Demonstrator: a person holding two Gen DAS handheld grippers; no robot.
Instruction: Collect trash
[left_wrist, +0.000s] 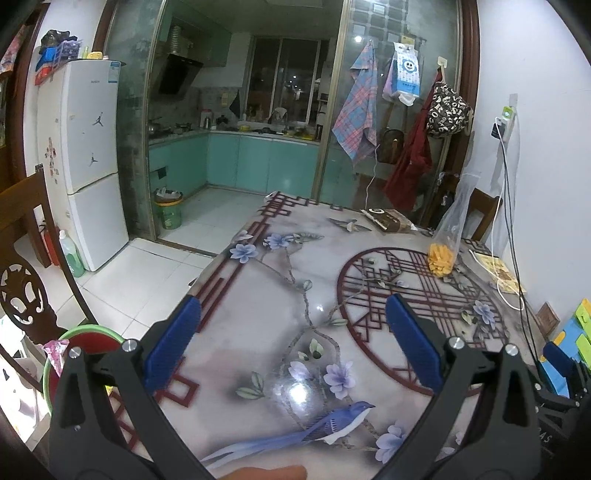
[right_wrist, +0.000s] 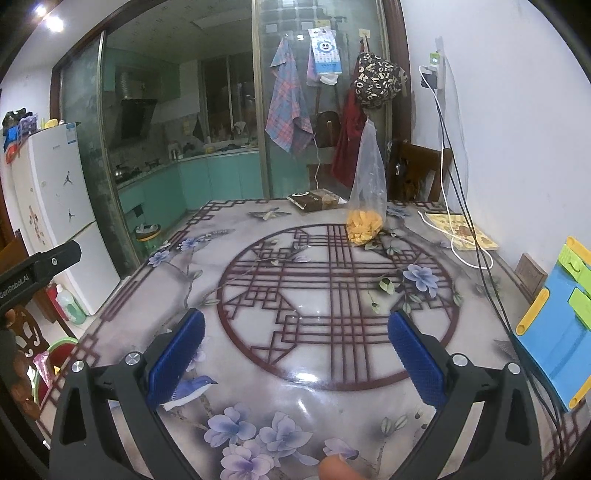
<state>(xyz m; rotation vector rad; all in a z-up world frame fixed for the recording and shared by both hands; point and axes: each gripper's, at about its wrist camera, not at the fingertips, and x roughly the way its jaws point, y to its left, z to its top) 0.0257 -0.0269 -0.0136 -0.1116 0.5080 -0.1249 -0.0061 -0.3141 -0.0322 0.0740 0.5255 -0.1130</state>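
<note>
A tall clear plastic bag of orange snack pieces (left_wrist: 443, 254) (right_wrist: 365, 221) stands upright on the far right of the flower-patterned table (left_wrist: 280, 295) (right_wrist: 295, 406). Behind it lies a flat brown packet (left_wrist: 388, 219) (right_wrist: 314, 199). My left gripper (left_wrist: 293, 332) is open above the table's near left part, with nothing between its blue pads. My right gripper (right_wrist: 295, 343) is also open and empty, over the round lattice pattern. A green-rimmed bin (left_wrist: 88, 330) (right_wrist: 55, 349) holding a pink wrapper (left_wrist: 55, 352) sits below the table's left edge.
A booklet (right_wrist: 461, 229) with white and black cables (right_wrist: 476, 258) lies along the right wall. A blue, green and yellow plastic object (right_wrist: 561, 332) stands at the near right. A carved wooden chair (left_wrist: 26, 295) and a fridge (left_wrist: 92, 166) stand left; a green bucket (left_wrist: 168, 212) is in the kitchen.
</note>
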